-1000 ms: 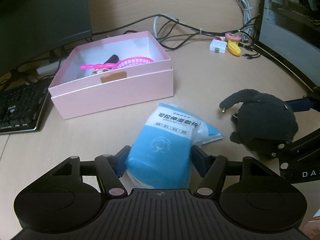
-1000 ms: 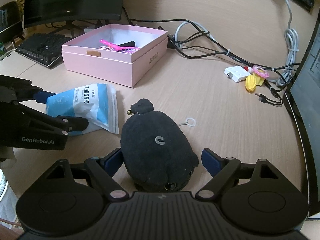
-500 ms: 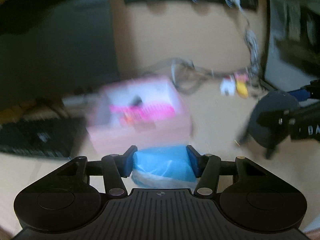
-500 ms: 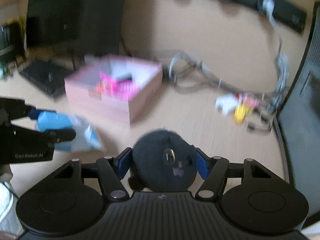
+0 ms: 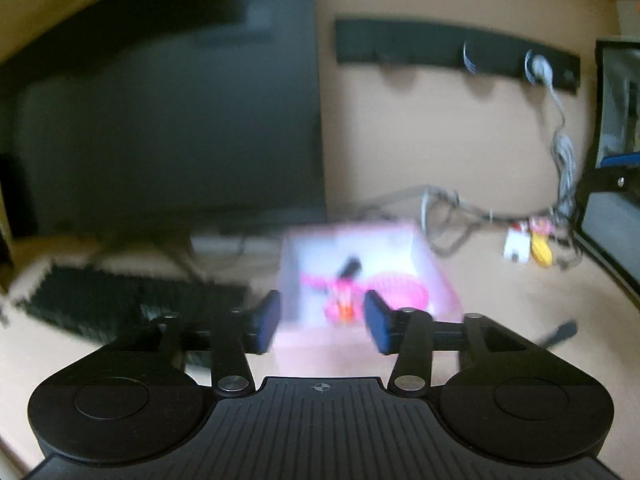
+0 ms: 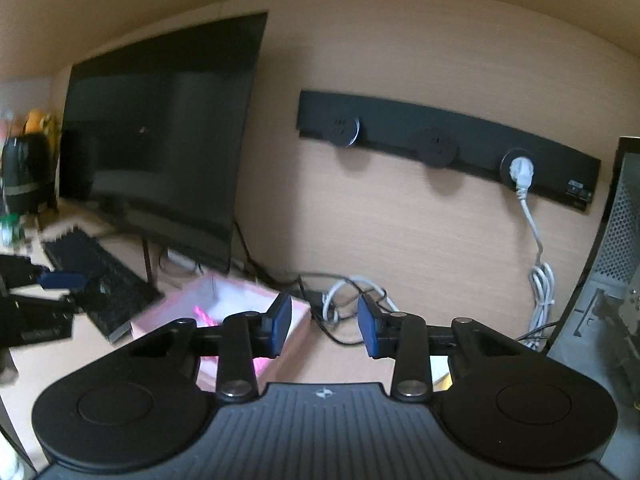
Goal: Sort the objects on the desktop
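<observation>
The left tool [image 5: 320, 320] stood apart and empty, the pink box [image 5: 384, 236] just ahead below it, while the right tool [image 6: 324, 326], jaws just narrowed on nothing, seemed raised for sorting into it.

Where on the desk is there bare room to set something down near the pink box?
Bare desk lies right of the pink box, bordered by the white adapter behind and the computer case. A second bare strip runs in front of the keyboard. Crowded: cables behind the box; the box already holds pink items.
</observation>
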